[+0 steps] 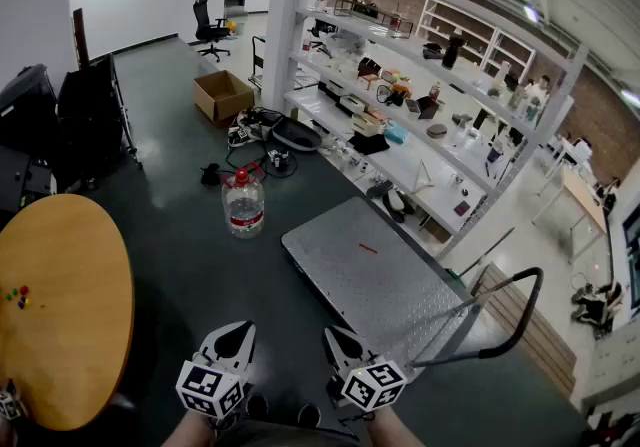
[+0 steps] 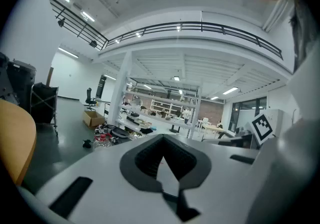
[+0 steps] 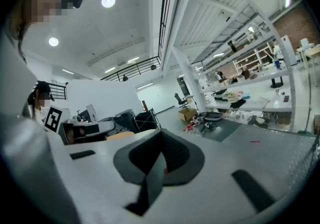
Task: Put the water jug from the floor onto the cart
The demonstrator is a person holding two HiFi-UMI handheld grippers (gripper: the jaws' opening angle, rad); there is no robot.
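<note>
My left hand-held gripper and right hand-held gripper sit side by side low in the head view, both close to level. Each has its jaws drawn together at the tips with nothing between them.

The water jug stands upright on the dark floor at about 12 o'clock from my left hand-held gripper, well apart from it. It is clear, with a red cap and a red label band. The cart, a flat grey platform, lies at 1 o'clock from my right hand-held gripper, its near corner close to that gripper. Its black handle rises at the end towards 3 o'clock. The jug is beside the cart's far left corner, not touching it.

A round wooden counter fills the 9 o'clock side, with a few small coloured bits on it. Beyond the jug, at 12 o'clock, are a tangle of cables and an open cardboard box. White shelving loaded with items runs from 12 to 2 o'clock.
</note>
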